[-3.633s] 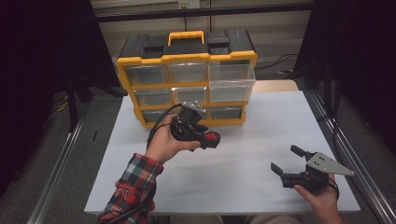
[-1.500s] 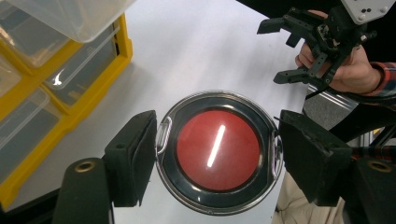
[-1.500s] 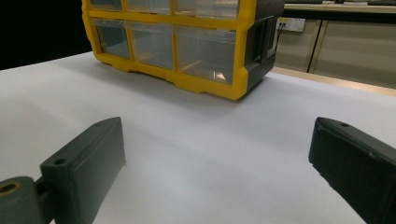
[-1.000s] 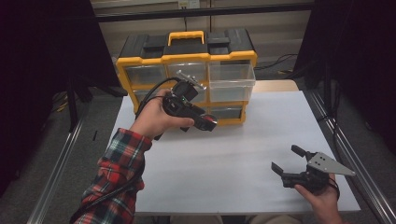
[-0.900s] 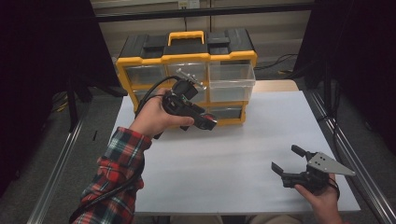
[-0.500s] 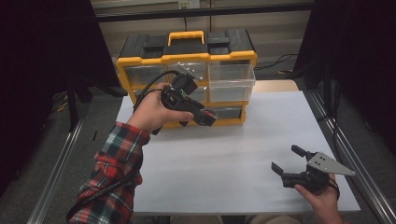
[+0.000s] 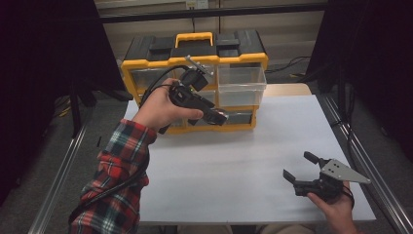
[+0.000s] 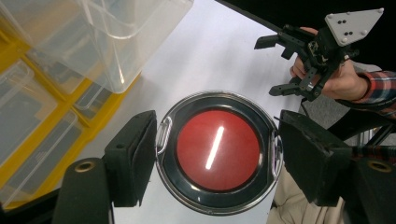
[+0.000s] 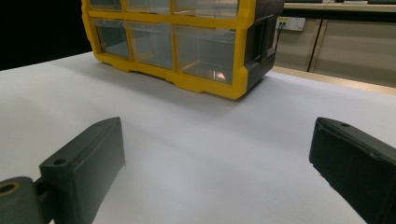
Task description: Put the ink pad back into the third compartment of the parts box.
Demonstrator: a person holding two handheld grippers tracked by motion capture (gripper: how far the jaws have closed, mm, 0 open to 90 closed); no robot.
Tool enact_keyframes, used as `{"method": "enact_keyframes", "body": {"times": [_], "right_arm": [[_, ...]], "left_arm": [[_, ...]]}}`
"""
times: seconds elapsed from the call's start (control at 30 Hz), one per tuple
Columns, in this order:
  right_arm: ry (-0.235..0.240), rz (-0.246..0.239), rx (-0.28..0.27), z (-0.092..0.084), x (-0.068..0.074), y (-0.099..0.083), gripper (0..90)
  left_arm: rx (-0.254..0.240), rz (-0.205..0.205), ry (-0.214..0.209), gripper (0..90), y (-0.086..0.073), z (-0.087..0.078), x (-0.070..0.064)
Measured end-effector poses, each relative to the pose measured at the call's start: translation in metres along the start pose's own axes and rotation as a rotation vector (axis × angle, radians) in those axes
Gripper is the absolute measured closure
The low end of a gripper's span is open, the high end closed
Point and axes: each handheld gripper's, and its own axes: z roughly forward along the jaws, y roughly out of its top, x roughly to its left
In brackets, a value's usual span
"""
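Left gripper (image 8: 215,158) clamps one round tin (image 8: 217,151) | right gripper (image 7: 303,168) apart | one drawer cabinet (image 7: 195,78)

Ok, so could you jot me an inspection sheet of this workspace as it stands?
Surface: white tabletop.
Job's things: round red-topped tin; yellow drawer organiser with one clear drawer pulled out.
Clutter: nothing seen.
Grippers: left tool is raised in front of the organiser, clamped on the tin; right tool is open, low over the table.
Cables: black cable loops from the left tool.
Surroundings: metal side rail, dark surround.
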Motion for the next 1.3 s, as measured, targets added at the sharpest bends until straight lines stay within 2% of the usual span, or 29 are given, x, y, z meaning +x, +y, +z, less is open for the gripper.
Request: {"method": "enact_keyframes", "body": {"times": [0.07,0.1,0.2,0.27,0.4,0.43,0.47,0.53,0.57,0.6,0.67,0.7,0.77,0.8,0.87,0.97,1.0,1.07,1.1,1.23,1.3], "right_arm": [[0.002,-0.002,0.003,0.0,0.0,0.0,2.9],[0.002,-0.002,0.003,0.0,0.0,0.0,3.0],[-0.001,0.0,0.002,0.0,0.0,0.0,3.0],[0.0,0.0,0.0,0.0,0.0,0.0,2.9],[0.002,-0.004,0.004,0.0,0.0,0.0,3.0],[0.0,0.0,0.002,0.0,0.0,0.0,3.0],[0.001,0.0,0.002,0.0,0.0,0.0,3.0],[0.001,0.0,0.002,0.0,0.0,0.0,3.0],[0.001,0.0,0.002,0.0,0.0,0.0,2.9],[0.0,0.0,0.002,0.0,0.0,0.0,3.0],[-0.001,-0.002,0.001,0.0,0.0,0.0,3.0],[-0.001,-0.002,0.001,0.0,0.0,0.0,3.0],[0.0,-0.003,0.001,0.0,0.0,0.0,3.0],[0.0,-0.003,0.001,0.0,0.0,0.0,3.0],[0.0,0.0,0.002,0.0,0.0,0.0,3.0],[0.003,-0.003,0.003,0.0,0.0,0.0,2.9],[0.003,-0.004,0.003,0.0,0.0,0.0,2.9],[0.003,-0.004,0.004,0.0,0.0,0.0,2.9],[0.0,0.0,0.002,0.0,0.0,0.0,3.0],[0.0,0.0,0.002,0.0,0.0,0.0,3.0],[0.0,-0.003,0.001,0.0,0.0,0.0,3.0]], "left_arm": [[-0.003,-0.018,-0.003,30.2,0.001,-0.001,-0.001],[0.0,-0.006,-0.002,30.2,0.002,-0.001,-0.001],[-0.001,-0.017,-0.005,30.2,0.004,-0.003,-0.001],[-0.005,-0.005,-0.005,30.2,0.006,-0.004,0.0],[-0.002,-0.021,-0.006,30.2,0.009,-0.007,-0.002],[0.007,-0.017,-0.006,30.2,0.01,-0.008,-0.002],[0.03,0.01,-0.005,30.2,0.011,-0.009,-0.001],[0.011,-0.012,-0.004,30.2,0.013,-0.009,-0.002],[0.026,0.001,-0.003,30.2,0.014,-0.011,-0.001],[0.006,-0.02,-0.004,30.2,0.014,-0.01,-0.003],[0.007,-0.016,-0.005,30.2,0.016,-0.011,-0.003],[0.024,0.006,-0.003,30.2,0.017,-0.012,-0.001],[0.014,-0.008,-0.008,30.2,0.018,-0.012,-0.002],[0.039,0.012,-0.005,30.2,0.019,-0.014,-0.001],[0.044,0.018,-0.002,30.2,0.02,-0.015,-0.001],[0.03,0.007,0.003,30.2,0.021,-0.016,-0.002],[0.038,0.019,0.003,30.2,0.022,-0.018,-0.001],[0.041,0.014,0.002,30.2,0.023,-0.019,-0.002],[0.045,0.025,0.006,30.2,0.024,-0.02,-0.001],[0.047,0.03,0.006,30.2,0.026,-0.022,-0.001],[0.037,0.013,0.001,30.2,0.027,-0.021,-0.002]]}}
